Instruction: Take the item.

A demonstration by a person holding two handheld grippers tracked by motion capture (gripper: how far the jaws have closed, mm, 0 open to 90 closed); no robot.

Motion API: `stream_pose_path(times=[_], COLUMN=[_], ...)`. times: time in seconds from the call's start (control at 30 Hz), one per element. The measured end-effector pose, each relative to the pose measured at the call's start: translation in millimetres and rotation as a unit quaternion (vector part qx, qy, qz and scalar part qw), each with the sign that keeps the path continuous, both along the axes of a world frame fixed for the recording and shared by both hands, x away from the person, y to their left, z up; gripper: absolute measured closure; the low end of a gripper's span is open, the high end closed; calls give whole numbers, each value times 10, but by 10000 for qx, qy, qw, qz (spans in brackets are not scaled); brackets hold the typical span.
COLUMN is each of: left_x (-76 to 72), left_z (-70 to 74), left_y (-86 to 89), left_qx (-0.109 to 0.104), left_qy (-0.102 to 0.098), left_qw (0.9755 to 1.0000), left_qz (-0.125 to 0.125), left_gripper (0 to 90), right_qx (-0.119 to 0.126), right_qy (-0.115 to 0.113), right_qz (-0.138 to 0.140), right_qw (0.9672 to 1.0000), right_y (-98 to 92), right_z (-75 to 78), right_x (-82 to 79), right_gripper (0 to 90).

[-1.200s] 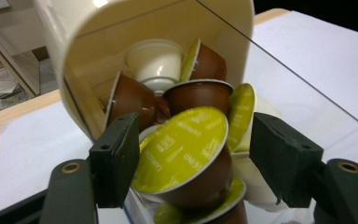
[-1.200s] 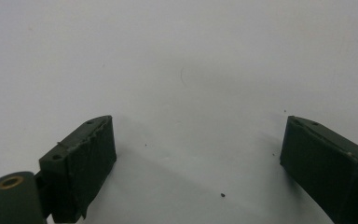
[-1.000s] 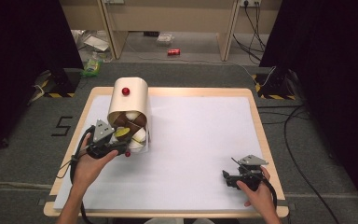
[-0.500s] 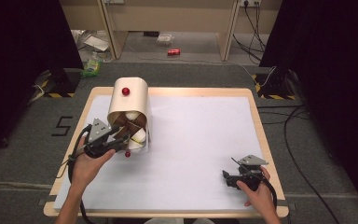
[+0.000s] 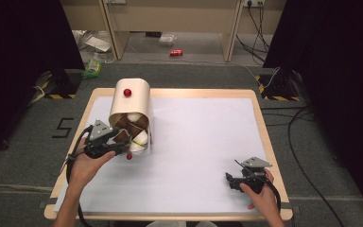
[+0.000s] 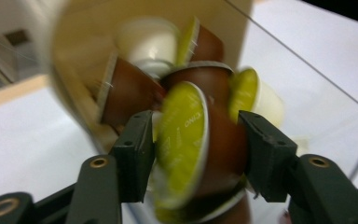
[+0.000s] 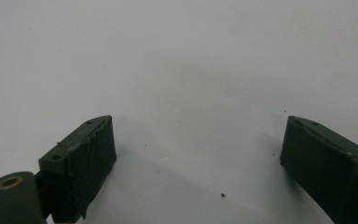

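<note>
A beige arched capsule dispenser (image 5: 131, 101) with a red knob (image 5: 127, 92) on top stands at the table's left. Several brown, green-lidded and white capsules are stacked in its mouth. My left gripper (image 5: 122, 142) reaches into that mouth from the front left. In the left gripper view its jaws (image 6: 196, 149) have a brown capsule with a green lid (image 6: 186, 135) between them. The jaws have just been opening a little, and both pads still touch the capsule. My right gripper (image 5: 230, 182) rests open on the white table at the front right, with nothing between its jaws (image 7: 196, 154).
A clear curved flap (image 6: 335, 116) with a small red knob (image 5: 129, 156) lies open in front of the dispenser. The white sheet (image 5: 203, 142) covers the wooden table (image 5: 260, 118). Cables and a red can (image 5: 176, 52) lie on the floor beyond.
The left gripper has shifted slightly at the dispenser's mouth and the green lid shows less from above. The right gripper has kept still.
</note>
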State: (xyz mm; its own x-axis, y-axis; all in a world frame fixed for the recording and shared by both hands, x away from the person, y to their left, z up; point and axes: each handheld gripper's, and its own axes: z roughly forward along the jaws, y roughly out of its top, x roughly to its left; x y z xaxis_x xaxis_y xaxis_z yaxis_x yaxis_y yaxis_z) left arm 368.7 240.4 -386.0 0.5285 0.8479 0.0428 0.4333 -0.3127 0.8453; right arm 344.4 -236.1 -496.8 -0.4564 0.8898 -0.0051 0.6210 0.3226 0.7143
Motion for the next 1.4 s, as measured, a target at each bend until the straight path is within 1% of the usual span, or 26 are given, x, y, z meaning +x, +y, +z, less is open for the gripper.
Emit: stream_pose_path(times=[0.07,0.2,0.27,0.33,0.37,0.4,0.57,0.73,0.9,1.03,1.1,1.33,1.4], left_x=[-4,-8,-14,-15,-18,-35,-45,-70,-138,-164,-177,-208,-222], left_z=[-16,-14,-18,-18,-14,13,21,49,128,154,169,194,205], left_y=[-16,-11,-20,-22,-19,-6,21,37,50,80,119,213,258], left_qx=[25,21,60,37,16,8,-10,-91,-136,-217,-263,-291,-411], left_qy=[-22,-28,-68,-92,-119,-184,-222,-289,-371,-375,-376,-392,-387], left_qw=[10000,10000,9999,9999,9999,9998,9997,9995,9992,9991,9989,9988,9984], left_qz=[-3,19,44,57,58,84,109,86,0,-11,23,64,55], left_gripper=[442,454,455,458,464,491,513,525,528,527,527,527,527], right_qx=[-3,2,2,1,2,2,-4,-2,3,3,-1,-2,-4], right_qy=[-3,0,1,-4,2,2,-2,-3,2,2,-1,-3,-4], right_qz=[1,-1,-1,3,0,-1,3,4,0,0,4,6,7], right_qw=[10000,10000,10000,10000,10000,10000,10000,10000,10000,10000,10000,10000,10000], right_y=[-1,0,0,-1,0,0,-1,-1,0,0,-1,-2,-2], right_z=[0,0,0,0,0,0,0,0,0,0,0,0,0], right_x=[0,0,0,1,0,0,1,1,0,0,1,1,2], right_gripper=[107,107,107,107,107,107,107,107,107,107,107,107,107])
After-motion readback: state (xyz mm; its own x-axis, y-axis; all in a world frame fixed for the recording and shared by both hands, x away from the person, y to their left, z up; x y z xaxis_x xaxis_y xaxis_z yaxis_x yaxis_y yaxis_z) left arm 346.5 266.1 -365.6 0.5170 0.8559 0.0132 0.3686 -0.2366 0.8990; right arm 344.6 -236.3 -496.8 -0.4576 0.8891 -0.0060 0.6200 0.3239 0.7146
